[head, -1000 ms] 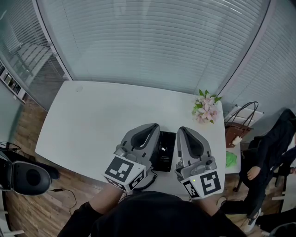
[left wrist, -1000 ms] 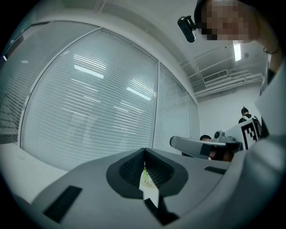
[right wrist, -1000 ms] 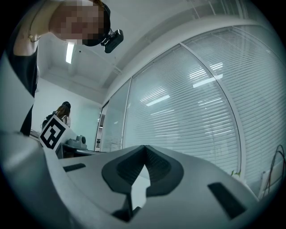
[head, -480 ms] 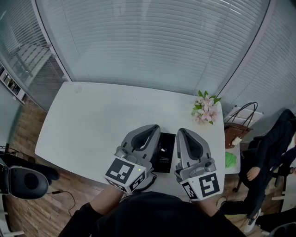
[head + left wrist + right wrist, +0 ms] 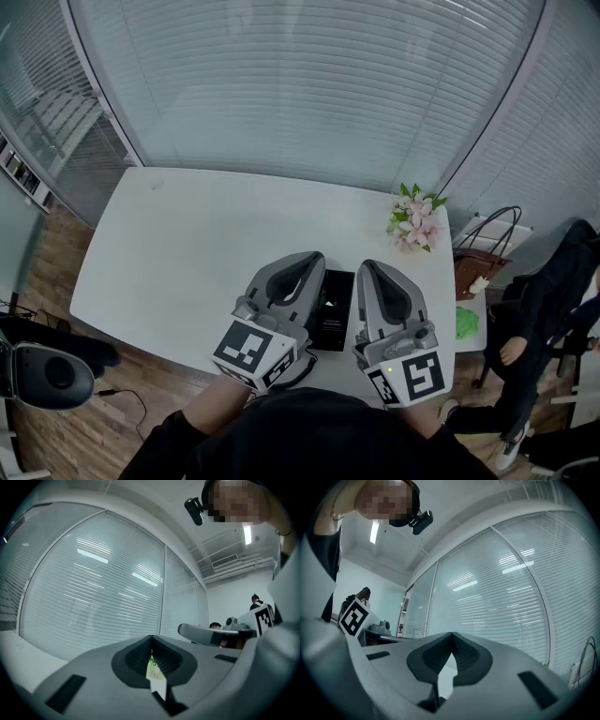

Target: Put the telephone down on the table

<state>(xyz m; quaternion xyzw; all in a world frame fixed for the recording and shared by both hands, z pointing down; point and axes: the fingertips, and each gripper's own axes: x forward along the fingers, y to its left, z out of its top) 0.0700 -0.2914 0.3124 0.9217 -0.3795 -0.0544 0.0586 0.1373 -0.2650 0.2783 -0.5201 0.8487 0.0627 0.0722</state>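
A black telephone [image 5: 333, 307] lies flat on the white table [image 5: 187, 253] near its front edge, partly hidden between my two grippers. My left gripper [image 5: 305, 262] hovers just left of it, my right gripper [image 5: 373, 272] just right of it. Both point away from me toward the blinds. In the left gripper view the jaws [image 5: 151, 641] meet at the tip with nothing between them. The right gripper view shows the same: the jaws [image 5: 452, 641] are shut and empty. Neither gripper touches the telephone as far as I can tell.
A bunch of pink flowers [image 5: 415, 221] stands at the table's far right corner. A brown handbag [image 5: 480, 262] and a green thing [image 5: 467, 322] sit on a side surface to the right. A seated person [image 5: 553, 309] is beyond. A black chair [image 5: 52, 370] stands at the left.
Both grippers have kept still. The black chair at the lower left has drifted slightly down and left in the head view.
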